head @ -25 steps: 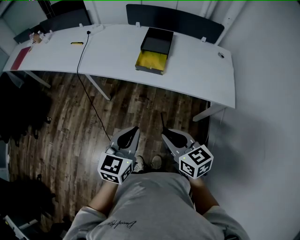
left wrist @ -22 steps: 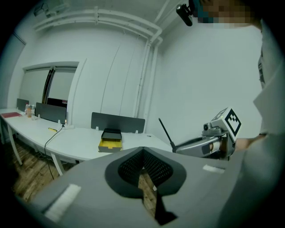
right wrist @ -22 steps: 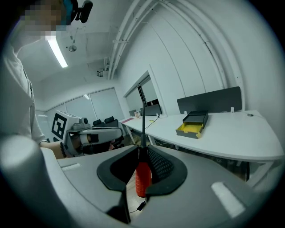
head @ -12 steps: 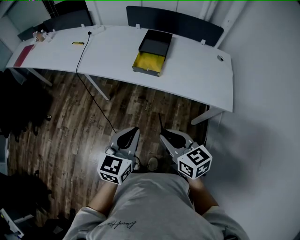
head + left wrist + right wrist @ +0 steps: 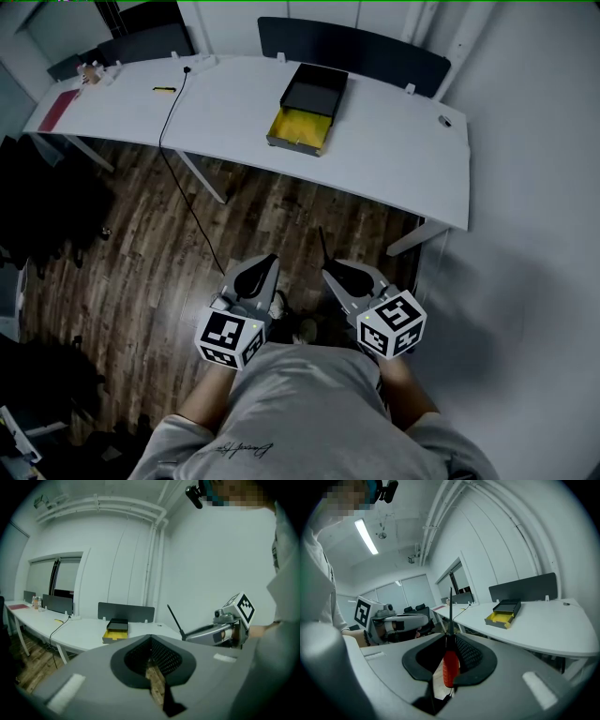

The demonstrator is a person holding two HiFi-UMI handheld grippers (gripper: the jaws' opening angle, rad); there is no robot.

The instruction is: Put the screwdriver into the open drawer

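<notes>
The step in hand looks like the carry. The screwdriver (image 5: 449,663) is already in a grip, and the desk (image 5: 394,155) it has to reach stands well apart from the person, across a stretch of wooden floor (image 5: 141,262). The right gripper (image 5: 450,641) has its jaws closed partway onto the screwdriver's red handle. The handle sits pinched between the pads, and the thin dark shaft sticks out past the tips, forward and up. The left gripper (image 5: 151,639) is just beside it on the left, its jaws brought together with nothing between them; only floor shows through the gap behind the pads. Both grippers are close to the person's body, on the near side of the scene. The drawer (image 5: 302,125) is on the far side, about the middle of the desk. It is pulled out of its black case (image 5: 317,84) toward the desk's near edge, its yellow inside showing and, as far as I can tell from here, empty. The next move, as I judge it, calls for walking up to the desk and bringing the right gripper over the yellow drawer. The gripper then tips down so the shaft clears the case and the drawer's walls, and the jaws open only once the tool is low inside. The left gripper has no evident job, though it could steady the case.
</notes>
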